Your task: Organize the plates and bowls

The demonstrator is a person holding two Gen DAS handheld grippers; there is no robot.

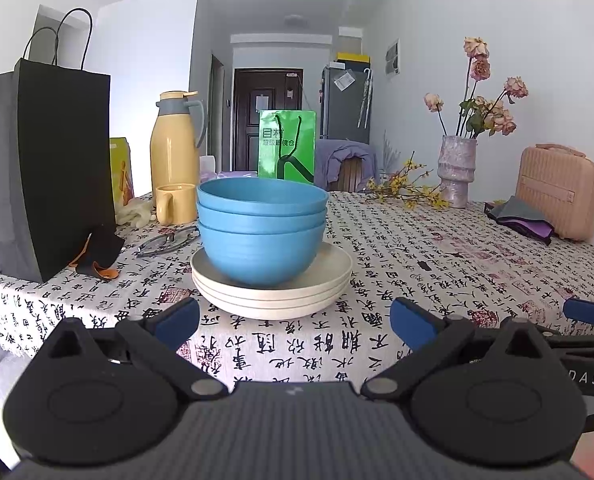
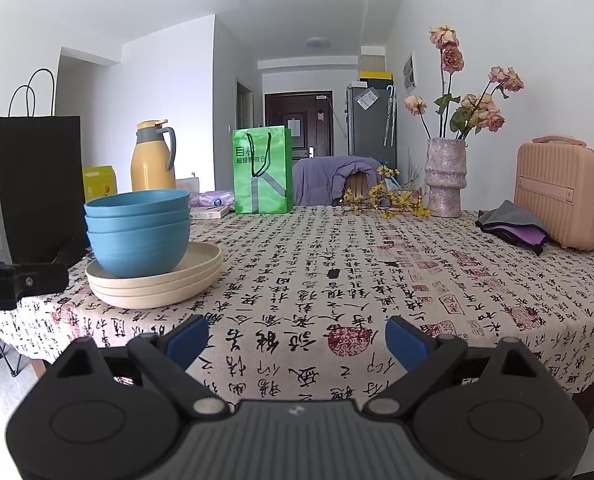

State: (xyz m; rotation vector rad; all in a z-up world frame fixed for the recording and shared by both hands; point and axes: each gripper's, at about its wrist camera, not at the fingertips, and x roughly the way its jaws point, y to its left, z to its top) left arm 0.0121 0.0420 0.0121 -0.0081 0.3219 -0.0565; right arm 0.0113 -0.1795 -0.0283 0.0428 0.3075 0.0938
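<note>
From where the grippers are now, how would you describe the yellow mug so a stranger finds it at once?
Find the tall black paper bag on the table's left side. Right of it stands a yellow thermos jug; the mug sits just before the jug, behind the blue bowls. It is short and open-topped, unlike the lidded jug.

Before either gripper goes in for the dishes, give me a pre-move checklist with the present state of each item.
1. Left gripper open and empty: ok.
2. Right gripper open and empty: ok.
3. Blue bowls nested, sitting upright on the cream plates: ok.
4. Left gripper lined up with the stack, nothing between: ok.
5. Bare tablecloth right of the stack for setting dishes down: ok.
6. Clearance from the yellow mug and glasses near the stack: cannot tell.
</note>
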